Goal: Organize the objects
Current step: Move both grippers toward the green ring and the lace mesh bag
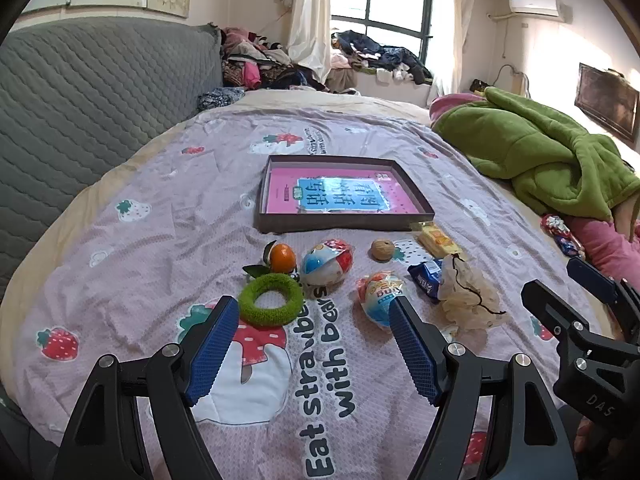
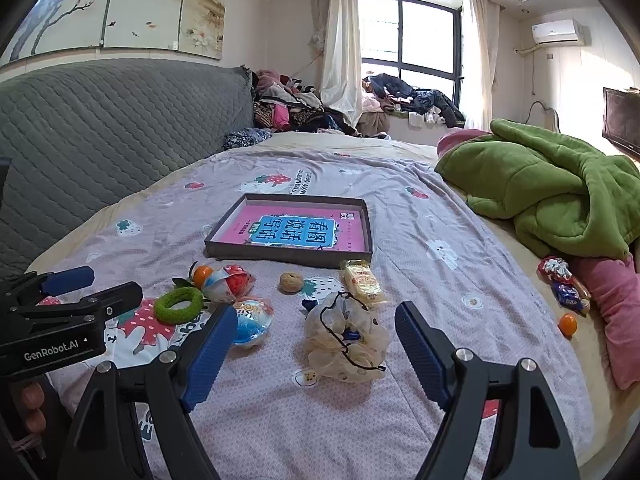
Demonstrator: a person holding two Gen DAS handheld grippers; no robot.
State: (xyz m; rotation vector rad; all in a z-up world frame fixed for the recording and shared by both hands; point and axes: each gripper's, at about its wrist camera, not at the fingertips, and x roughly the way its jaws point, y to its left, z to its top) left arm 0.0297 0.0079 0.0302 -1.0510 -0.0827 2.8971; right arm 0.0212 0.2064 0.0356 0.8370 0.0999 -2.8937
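Your left gripper [image 1: 312, 312] and right gripper [image 2: 316, 320] both hover with jaws spread wide, grasping nothing. The bedspread [image 1: 132, 264] reads "Eat strawberries with bears"; the left gripper's body reads "GenRobot.AI". The box [image 2: 288, 256] lies flat past the snacks, long axis crosswise. The green ring [image 1: 271, 300] lies just beyond your left jaws.

Bedspread [image 1: 280, 400]: "Eat strawberries with bears", partly hidden; left gripper [image 2: 60, 344] body: "GenRobot.AI"; right gripper [image 1: 600, 400] body: "DAS"; book [image 2: 296, 232]: Chinese title
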